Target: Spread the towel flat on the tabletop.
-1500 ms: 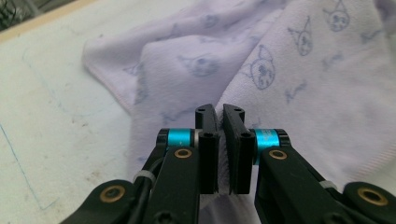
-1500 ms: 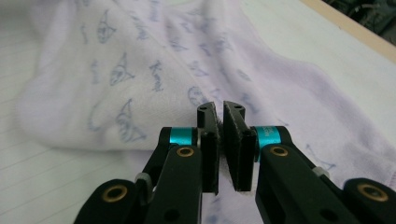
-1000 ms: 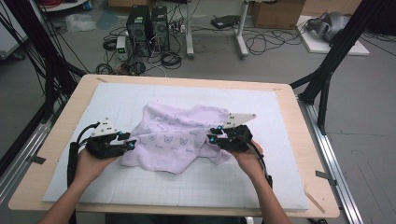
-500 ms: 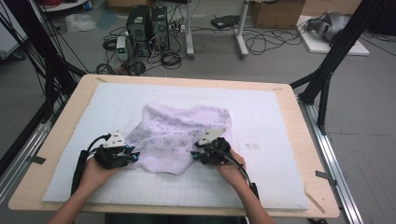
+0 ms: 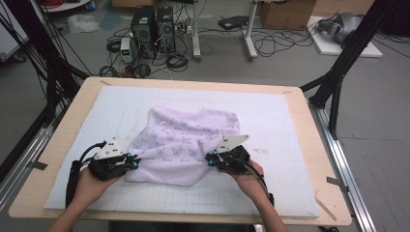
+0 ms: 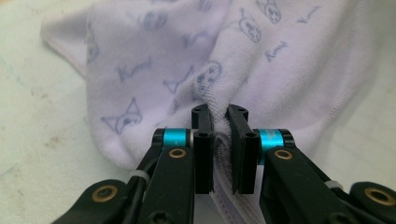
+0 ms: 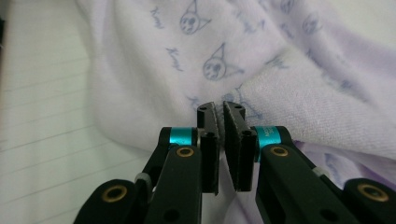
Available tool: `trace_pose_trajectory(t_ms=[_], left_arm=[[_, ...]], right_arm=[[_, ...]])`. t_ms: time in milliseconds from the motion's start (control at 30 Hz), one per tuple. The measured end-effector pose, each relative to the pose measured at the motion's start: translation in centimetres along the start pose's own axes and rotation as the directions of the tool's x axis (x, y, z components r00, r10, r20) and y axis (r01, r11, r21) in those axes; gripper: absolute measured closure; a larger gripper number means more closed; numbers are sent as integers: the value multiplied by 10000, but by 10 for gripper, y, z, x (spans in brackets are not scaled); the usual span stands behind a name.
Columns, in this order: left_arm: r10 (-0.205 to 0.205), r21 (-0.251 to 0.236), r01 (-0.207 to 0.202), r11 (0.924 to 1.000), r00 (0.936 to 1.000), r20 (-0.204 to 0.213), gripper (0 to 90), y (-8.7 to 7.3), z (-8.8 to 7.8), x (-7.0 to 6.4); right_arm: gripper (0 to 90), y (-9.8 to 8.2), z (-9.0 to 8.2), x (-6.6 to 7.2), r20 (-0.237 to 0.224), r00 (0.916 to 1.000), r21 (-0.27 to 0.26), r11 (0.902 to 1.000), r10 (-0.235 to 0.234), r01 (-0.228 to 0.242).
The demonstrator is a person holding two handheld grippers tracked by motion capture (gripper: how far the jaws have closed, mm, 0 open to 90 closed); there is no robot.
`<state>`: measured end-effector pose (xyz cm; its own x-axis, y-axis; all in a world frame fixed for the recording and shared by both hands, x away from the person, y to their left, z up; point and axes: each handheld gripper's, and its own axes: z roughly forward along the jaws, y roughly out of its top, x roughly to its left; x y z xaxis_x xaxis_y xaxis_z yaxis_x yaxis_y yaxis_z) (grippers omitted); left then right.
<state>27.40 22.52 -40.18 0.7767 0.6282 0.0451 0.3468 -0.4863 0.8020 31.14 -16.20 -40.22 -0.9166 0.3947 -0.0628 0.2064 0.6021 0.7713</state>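
**Two pinches on a bunched cloth: what may slip**

We see the surface (image 5: 58,159) with its white mat, and on it the cloth (image 5: 188,145), lying crumpled near the middle and toward the near edge. Our biggest risk, as we judge it, is uneven pulling: if one hand moves faster, the cloth may twist or drag across the mat instead of spreading.

Next, the left hand-held gripper (image 6: 219,123) has just been closing and now clamps a thick fold of cloth at the near-left edge. It may have caught several layers, so a lift could raise a lump, not an edge.

Smallest, the right hand-held gripper (image 7: 220,116) has also just been closing and now pinches only a thin bit of cloth at its tips. That hold could slide off under tension.
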Motion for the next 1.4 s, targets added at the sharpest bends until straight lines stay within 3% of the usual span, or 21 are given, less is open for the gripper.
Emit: trace_pose_trajectory(t_ms=[167,267,400,433,500,533,633,767,867,1000,1067,1200,1400], left_arm=[[435,-385,-422,9984,9985,328,811,12,-20,-24],[744,-501,-717,9962,9958,541,811,17,-31,-38],[961,-678,-890,9937,9893,1096,804,16,-40,-52],[987,-722,-908,9933,9884,1155,786,15,-40,-53],[950,-700,-873,9937,9888,1148,682,13,-36,-51],[923,-672,-849,9941,9890,1155,630,12,-34,-49],[789,-522,-740,9959,9919,998,594,7,-22,-40],[451,-85,-444,9990,9940,996,587,0,4,-25],[412,398,-454,9982,9940,1018,587,-5,22,-19],[464,1187,-632,9909,9891,1395,614,-12,45,-18],[522,987,-675,9928,9873,1498,672,-14,46,-18],[725,978,-897,9912,9832,1675,852,-13,45,-24],[734,856,-891,9923,9824,1716,875,-19,30,-33]], right_arm=[[849,4,-42,17,-5,9999,-651,9978,-152,151],[849,9,-64,27,9,9994,-777,9963,-356,356],[830,12,-89,44,-529,9973,-1018,9937,-515,459],[786,12,-91,46,-738,9963,-1116,9931,-438,354],[745,10,-94,49,-610,9966,-1235,9912,-548,469],[719,8,-94,47,-479,9972,-1293,9903,-568,502],[692,-1,-82,37,-304,9989,-1114,9933,-351,315],[649,-15,-51,24,-140,9992,-311,9988,-374,370],[624,-26,-27,18,-358,9990,186,9994,-280,287],[629,-38,-5,14,-631,9979,995,9948,-147,210],[684,-43,3,16,-866,9962,1285,9914,-123,234],[869,-48,3,17,-1378,9901,929,9956,273,-145],[881,-47,-5,28,-1791,9838,847,9964,55,99]])
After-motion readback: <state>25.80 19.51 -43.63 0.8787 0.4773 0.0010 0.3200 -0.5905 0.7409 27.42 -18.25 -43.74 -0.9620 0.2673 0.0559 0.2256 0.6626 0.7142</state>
